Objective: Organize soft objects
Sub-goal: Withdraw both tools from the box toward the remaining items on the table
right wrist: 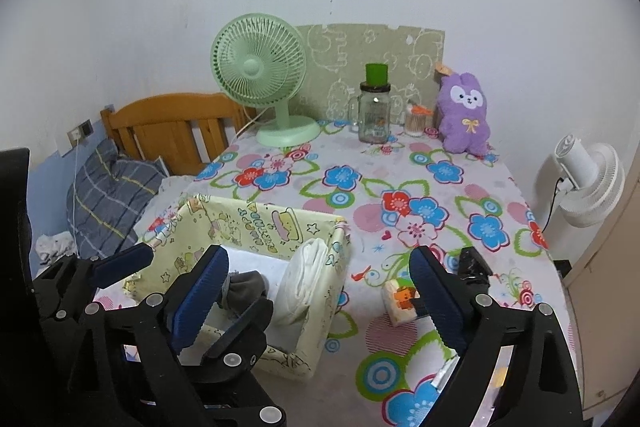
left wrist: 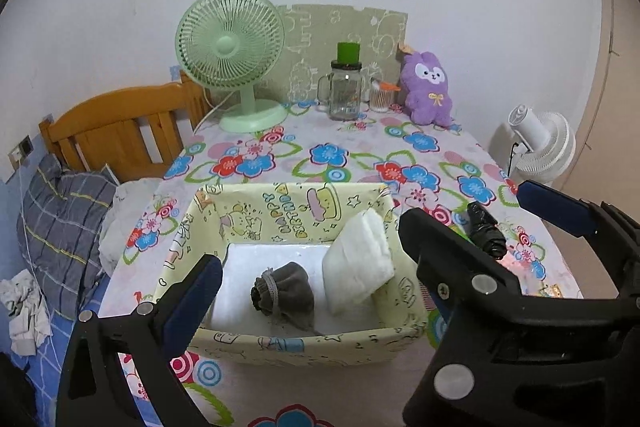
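While both grippers, left (left wrist: 316,263) and right (right wrist: 316,279), gape empty, grey pouch (left wrist: 284,293) and white pack (left wrist: 358,261) lie inside fabric bin (left wrist: 280,205).

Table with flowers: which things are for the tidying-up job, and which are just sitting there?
For the job: yellow box, grey pouch, white pad, black bundle, small printed packet.

Just sitting: green fan, glass jar, purple plush, white fan, pillow.

Pouch (left wrist: 283,293) left of pad (left wrist: 359,259) in basket (left wrist: 256,343); fan (left wrist: 232,57) behind.
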`<action>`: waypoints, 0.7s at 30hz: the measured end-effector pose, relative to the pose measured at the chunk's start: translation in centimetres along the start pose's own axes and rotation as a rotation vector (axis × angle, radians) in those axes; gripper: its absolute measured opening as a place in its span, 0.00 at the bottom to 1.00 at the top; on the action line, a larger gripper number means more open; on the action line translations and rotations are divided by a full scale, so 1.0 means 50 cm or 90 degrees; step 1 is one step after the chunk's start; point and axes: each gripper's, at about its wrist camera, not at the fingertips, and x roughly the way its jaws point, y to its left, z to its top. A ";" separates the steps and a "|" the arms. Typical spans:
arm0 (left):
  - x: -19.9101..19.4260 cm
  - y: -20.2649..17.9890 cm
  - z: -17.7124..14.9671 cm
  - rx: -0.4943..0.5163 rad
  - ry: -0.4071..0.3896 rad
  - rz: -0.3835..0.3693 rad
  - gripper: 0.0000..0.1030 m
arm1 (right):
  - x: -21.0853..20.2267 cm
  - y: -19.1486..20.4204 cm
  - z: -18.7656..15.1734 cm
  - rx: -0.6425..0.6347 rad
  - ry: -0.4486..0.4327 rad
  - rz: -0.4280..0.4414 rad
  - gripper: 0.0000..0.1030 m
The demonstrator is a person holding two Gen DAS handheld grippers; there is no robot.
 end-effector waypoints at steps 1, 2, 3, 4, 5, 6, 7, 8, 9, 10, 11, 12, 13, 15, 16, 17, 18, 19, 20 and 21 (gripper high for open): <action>-0.006 -0.004 0.000 0.000 -0.009 -0.002 1.00 | -0.005 -0.003 0.000 0.001 -0.003 0.000 0.93; -0.013 -0.007 0.000 0.000 -0.019 -0.004 1.00 | -0.013 -0.005 0.000 0.002 -0.007 0.000 0.95; -0.019 -0.012 0.001 0.002 -0.026 -0.005 1.00 | -0.019 -0.007 -0.001 0.001 -0.012 -0.001 0.96; -0.025 -0.016 0.001 0.004 -0.031 -0.005 1.00 | -0.024 -0.009 -0.001 0.001 -0.015 -0.002 0.97; -0.030 -0.021 0.001 0.007 -0.035 -0.006 1.00 | -0.030 -0.012 -0.001 0.001 -0.019 -0.004 0.97; -0.034 -0.026 0.000 0.009 -0.036 -0.007 1.00 | -0.035 -0.014 -0.002 0.000 -0.023 -0.007 0.97; -0.037 -0.030 0.000 0.009 -0.036 -0.008 1.00 | -0.041 -0.018 -0.003 0.000 -0.026 -0.009 0.97; -0.039 -0.034 -0.001 0.009 -0.036 -0.010 1.00 | -0.047 -0.021 -0.005 0.001 -0.028 -0.011 0.98; -0.042 -0.037 -0.002 0.009 -0.037 -0.012 1.00 | -0.051 -0.024 -0.006 0.003 -0.030 -0.012 0.98; -0.045 -0.043 -0.003 0.008 -0.037 -0.013 1.00 | -0.056 -0.028 -0.007 0.005 -0.033 -0.013 0.98; -0.048 -0.048 -0.004 0.008 -0.039 -0.015 1.00 | -0.062 -0.032 -0.009 0.008 -0.036 -0.014 0.98; -0.051 -0.053 -0.005 0.009 -0.042 -0.018 1.00 | -0.067 -0.036 -0.010 0.010 -0.039 -0.014 0.98; -0.055 -0.058 -0.007 0.010 -0.045 -0.020 1.00 | -0.072 -0.040 -0.012 0.014 -0.042 -0.014 0.98; -0.059 -0.069 -0.009 0.013 -0.049 -0.021 1.00 | -0.079 -0.047 -0.014 0.016 -0.042 -0.017 0.99; -0.061 -0.075 -0.010 0.015 -0.051 -0.022 1.00 | -0.084 -0.051 -0.017 0.017 -0.043 -0.022 0.99; -0.062 -0.081 -0.011 0.017 -0.052 -0.024 1.00 | -0.089 -0.054 -0.019 0.017 -0.045 -0.026 0.99; -0.064 -0.087 -0.013 0.018 -0.053 -0.026 1.00 | -0.093 -0.058 -0.020 0.017 -0.047 -0.030 0.99; -0.066 -0.092 -0.015 0.018 -0.055 -0.028 1.00 | -0.098 -0.062 -0.022 0.018 -0.048 -0.034 0.99; -0.067 -0.096 -0.016 0.019 -0.056 -0.030 1.00 | -0.102 -0.067 -0.025 0.018 -0.050 -0.037 0.99; -0.067 -0.103 -0.018 0.020 -0.057 -0.032 1.00 | -0.106 -0.071 -0.027 0.017 -0.052 -0.041 1.00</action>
